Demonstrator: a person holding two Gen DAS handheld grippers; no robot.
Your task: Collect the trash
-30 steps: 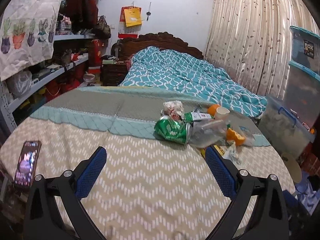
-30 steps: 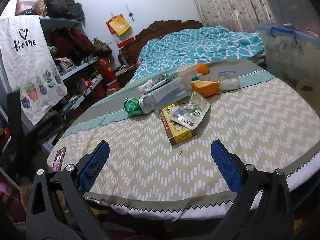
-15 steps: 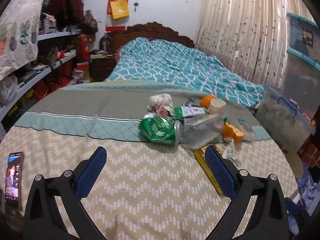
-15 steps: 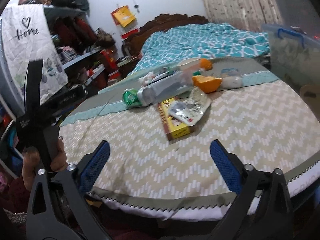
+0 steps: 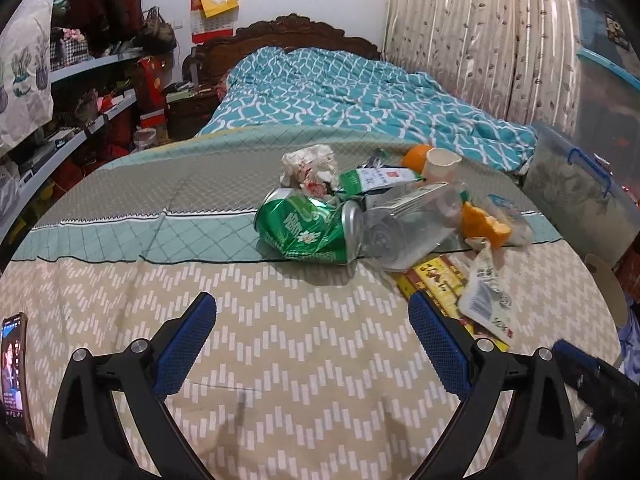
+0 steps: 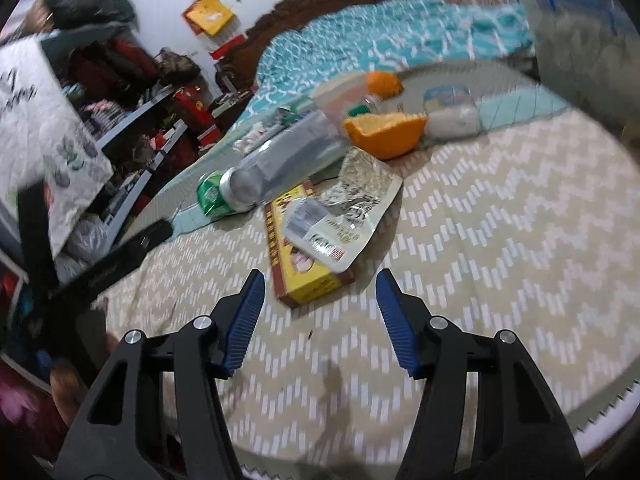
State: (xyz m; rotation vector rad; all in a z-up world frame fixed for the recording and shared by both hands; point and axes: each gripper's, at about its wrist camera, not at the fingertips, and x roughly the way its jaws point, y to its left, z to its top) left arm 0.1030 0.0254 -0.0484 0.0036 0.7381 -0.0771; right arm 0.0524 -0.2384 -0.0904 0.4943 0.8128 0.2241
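A pile of trash lies on the round table (image 5: pixel 280 344): a crushed green can (image 5: pixel 308 226), a clear plastic bottle (image 5: pixel 408 224), crumpled paper (image 5: pixel 310 168), orange peel (image 5: pixel 482 222), a paper cup (image 5: pixel 440 162), a yellow box (image 6: pixel 302 256) and a silver wrapper (image 6: pixel 344 212). My left gripper (image 5: pixel 312 312) is open and empty, just short of the can. My right gripper (image 6: pixel 320 286) is open and empty, its jaws either side of the near end of the yellow box. The can (image 6: pixel 212 196), bottle (image 6: pixel 280 164) and peel (image 6: pixel 384 132) also show in the right wrist view.
A phone (image 5: pixel 14 364) lies at the table's left edge. A bed with a teal quilt (image 5: pixel 340 92) stands behind the table. Cluttered shelves (image 5: pixel 80 92) fill the left side. Clear storage bins (image 5: pixel 580 188) stand at the right, by the curtains.
Both grippers have moved forward toward the trash pile. The right gripper's jaws have narrowed and now flank the yellow box. The left gripper has closed in on the green can.
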